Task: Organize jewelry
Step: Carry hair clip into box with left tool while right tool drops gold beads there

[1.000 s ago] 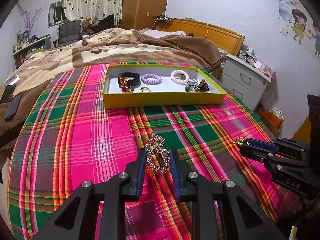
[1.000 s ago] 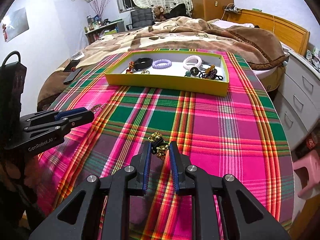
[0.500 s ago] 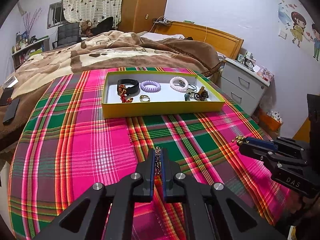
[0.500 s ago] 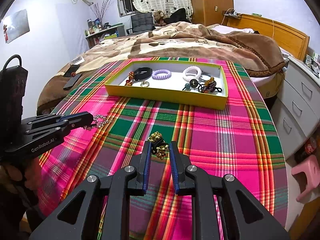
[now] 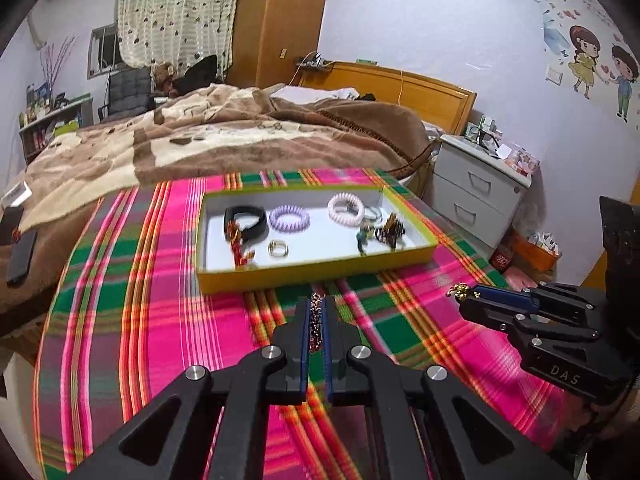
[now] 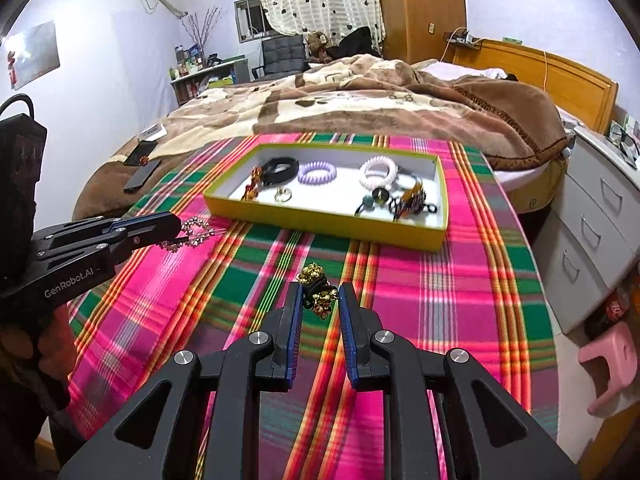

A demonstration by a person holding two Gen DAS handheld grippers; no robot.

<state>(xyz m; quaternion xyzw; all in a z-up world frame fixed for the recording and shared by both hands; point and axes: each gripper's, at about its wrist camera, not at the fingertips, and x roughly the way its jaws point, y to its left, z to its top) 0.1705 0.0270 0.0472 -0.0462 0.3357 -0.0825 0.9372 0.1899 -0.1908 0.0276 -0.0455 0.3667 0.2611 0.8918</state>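
**Two pieces held, both still short of the tray**

My left gripper (image 5: 316, 322) has its jaws closed on a rhinestone chain (image 6: 192, 232), which sticks out past the tips and hangs above the cloth (image 5: 120, 300), off the tray's (image 5: 312, 276) near left corner. I judge the hold thin: a jolt on the way over could shake the chain loose, or its dangling end could catch on the tray's near wall.

My right gripper (image 6: 319, 298) pinches a gold-bead tie (image 6: 316, 290) between its pads, above the cloth before the tray's near edge. The beads bulge beyond the jaws, so I expect the tie could slip or roll if I let go too high. The tray's right end is already crowded with pieces, and a drop there risks tangling.

Readable writing: "GenRobot.AI" on the left gripper's body, "DAS" on the right one.
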